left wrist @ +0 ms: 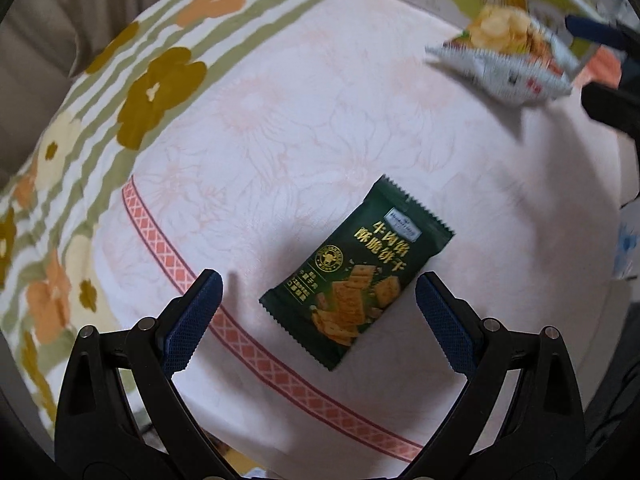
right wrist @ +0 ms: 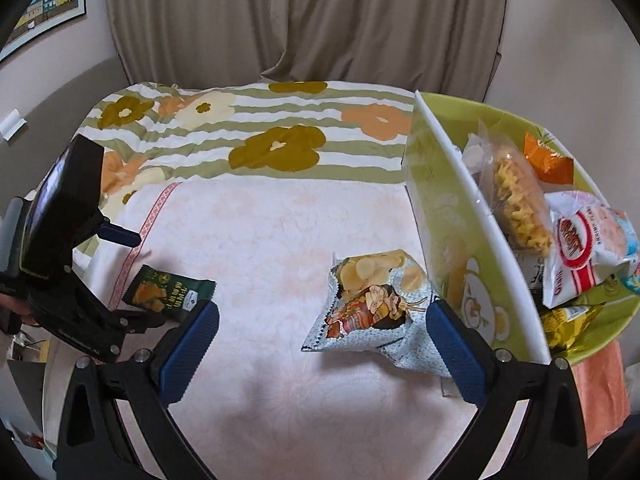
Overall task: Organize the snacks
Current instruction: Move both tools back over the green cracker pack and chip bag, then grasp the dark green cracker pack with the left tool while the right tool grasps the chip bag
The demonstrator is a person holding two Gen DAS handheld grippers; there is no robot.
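Dark green cracker packet: glossy foil-like film, crimped ends. Chip bag: shiny printed film, creased. Pink bedspread: matt woven cloth, faint floral print. Left claw: matt black plastic, blue textured pads, metal pins. Green box: smooth card.

Looking down over a pale pink cloth with the right gripper standing wide open, its blue pads flanking a light blue chip bag without pressing on it, the bag lying just beside a yellow-green box. Showing the box's white divider running toward the camera, and beyond it a clear bag of yellow curls, an orange packet, a red-and-white packet and a yellow packet piling together. Catching the left gripper at the left edge, hovering with fingers apart over a dark green cracker packet, with a flowered, striped cover and beige curtains filling the back.
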